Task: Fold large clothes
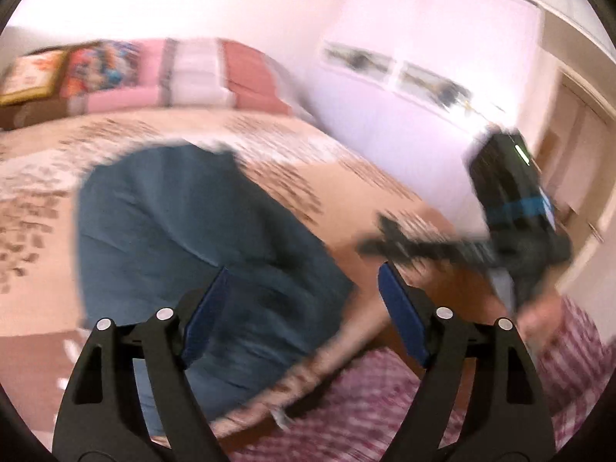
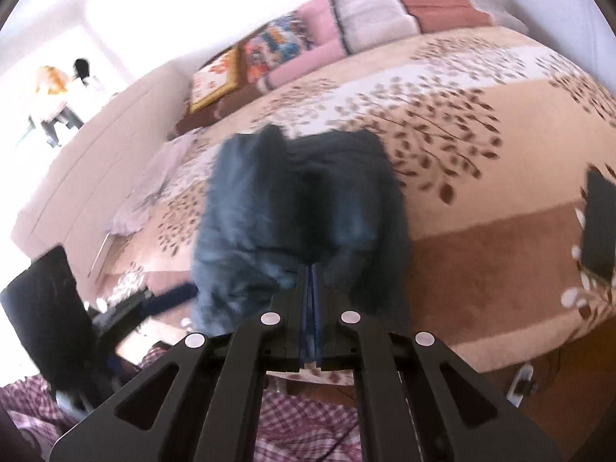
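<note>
While both views are motion-blurred, the dark blue-grey denim-like garment (image 1: pixel 184 238) reads as a compact, roughly rectangular bundle lying on the beige leaf-print bedspread (image 1: pixel 346 142), near the bed's front edge, w/ pillows well apart at the far end. Judging by that shape, at least one fold looks done; edges look uneven, so a final fold or tidy-up prob. remains, but blur stops a firm call on layers.

The left gripper (image 1: pixel 296 319) has its jaws spread wide, nothing between the blue pads (image 1: pixel 402 319); it hangs above the garment's near side, not touching it as far as can be told.

The right gripper (image 2: pixel 310 288) has its jaws pressed nearly together. In the right wrist view the cloth (image 2: pixel 300 200) sits just past the tips; whether a thin edge is pinched can't be told. From the left wrist view the right gripper (image 1: pixel 381 246) looks clear of the garment, off to the side.
</note>
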`<state>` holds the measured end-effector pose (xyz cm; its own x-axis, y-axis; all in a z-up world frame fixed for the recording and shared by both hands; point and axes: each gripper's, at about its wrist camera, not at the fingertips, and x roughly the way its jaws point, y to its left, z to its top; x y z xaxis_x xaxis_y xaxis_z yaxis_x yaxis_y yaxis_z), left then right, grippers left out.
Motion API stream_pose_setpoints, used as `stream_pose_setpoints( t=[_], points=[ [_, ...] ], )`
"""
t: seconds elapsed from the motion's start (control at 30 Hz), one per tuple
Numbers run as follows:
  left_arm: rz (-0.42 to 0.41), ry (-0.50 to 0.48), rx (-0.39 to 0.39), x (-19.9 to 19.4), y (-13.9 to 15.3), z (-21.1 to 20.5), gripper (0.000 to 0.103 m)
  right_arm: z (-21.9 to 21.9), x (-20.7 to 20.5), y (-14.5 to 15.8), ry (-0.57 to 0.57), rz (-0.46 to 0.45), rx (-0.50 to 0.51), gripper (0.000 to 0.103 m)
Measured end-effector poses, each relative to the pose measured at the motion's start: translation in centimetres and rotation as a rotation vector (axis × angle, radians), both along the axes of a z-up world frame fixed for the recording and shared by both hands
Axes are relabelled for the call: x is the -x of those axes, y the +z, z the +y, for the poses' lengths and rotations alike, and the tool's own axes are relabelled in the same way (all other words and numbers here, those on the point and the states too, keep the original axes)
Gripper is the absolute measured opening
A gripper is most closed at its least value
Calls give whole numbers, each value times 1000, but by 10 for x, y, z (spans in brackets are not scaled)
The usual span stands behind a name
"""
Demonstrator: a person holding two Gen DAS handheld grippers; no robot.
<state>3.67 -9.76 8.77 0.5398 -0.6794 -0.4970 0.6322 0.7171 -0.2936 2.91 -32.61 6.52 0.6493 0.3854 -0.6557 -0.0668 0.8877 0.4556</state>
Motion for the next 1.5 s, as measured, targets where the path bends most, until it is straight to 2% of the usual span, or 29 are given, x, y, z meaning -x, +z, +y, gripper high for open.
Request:
stream_pose_setpoints(
  t=[0.03,0.1,0.2,0.3,0.4,0.5,0.67,0.77,0.97,1.13,1.5],
  points=[
    [-7,35,0,-7,3,5,67,8,-3,1,27,3,-4,6],
    [1,108,-19,-28,6,10,52,31,-11,0,102,18,11,5],
    [24,163,-65,-67,2,1,41,51,-18,-9,145,45,72,5],
    [78,159,-91,-100,-8,-18,36,52,-23,-35,136,111,94,5],
    [113,130,-120,-122,-18,-41,35,38,-24,-67,96,201,73,3],
    [134,94,-194,-137,-34,-71,35,23,-22,-95,63,258,31,2],
    [190,94,-268,-152,-65,-95,35,16,-21,-122,37,303,21,1],
    [186,104,-293,-155,-77,-101,35,15,-23,-130,26,308,37,0],
    [129,109,-359,-149,-88,-115,35,16,-24,-143,18,322,34,0],
    [120,112,-360,-150,-92,-116,35,8,-24,-153,13,335,-20,0],
    [107,119,-365,-148,-93,-116,35,9,-26,-148,3,339,-14,0]
  ],
)
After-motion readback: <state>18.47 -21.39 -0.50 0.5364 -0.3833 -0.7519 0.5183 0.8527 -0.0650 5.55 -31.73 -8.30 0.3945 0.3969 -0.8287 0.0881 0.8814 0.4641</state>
